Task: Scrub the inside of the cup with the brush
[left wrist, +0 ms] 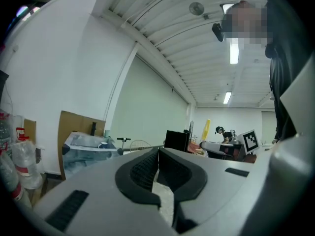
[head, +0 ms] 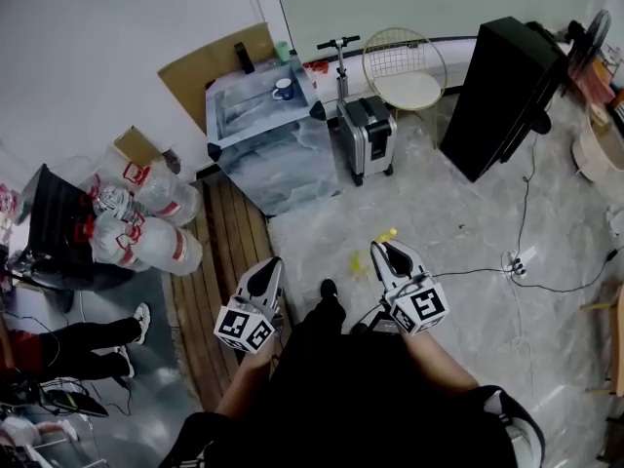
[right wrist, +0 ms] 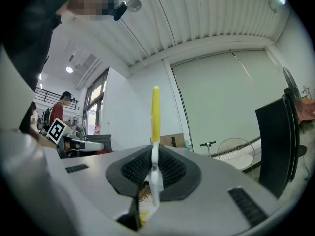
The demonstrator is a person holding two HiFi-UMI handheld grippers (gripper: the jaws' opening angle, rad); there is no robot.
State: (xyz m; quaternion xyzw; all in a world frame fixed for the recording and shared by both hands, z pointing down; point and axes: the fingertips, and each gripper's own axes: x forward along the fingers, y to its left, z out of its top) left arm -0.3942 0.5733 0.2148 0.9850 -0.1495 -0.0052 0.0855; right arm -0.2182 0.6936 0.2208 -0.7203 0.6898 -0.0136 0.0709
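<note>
Yellow brush (right wrist: 155, 112): clamped in the right gripper (right wrist: 155, 149), whose jaws are closed on its white neck. The yellow handle stands out past the jaw tips, and the bristles seem to sit back toward the gripper body (only partly seen).
Left gripper (left wrist: 158, 151): jaws brought together with nothing between them, level with the right gripper and apart from it.
Cup (head: 284, 89): blue and white, standing on the marbled table (head: 255, 115), well ahead of both grippers and a little toward the left one's side.
How the cup should handle: probably ceramic (a guess from its look), so rigid, smooth and fairly weighty. It is liable to slip or chip, so take it across the wall near the rim, or by the handle if it can be reached.
How the brush should handle: light and stiff, but the thin neck may swivel between the pads. A hold on the handle, bristles forward, would likely scrub better.
Stage: scrubbing not yet begun.
</note>
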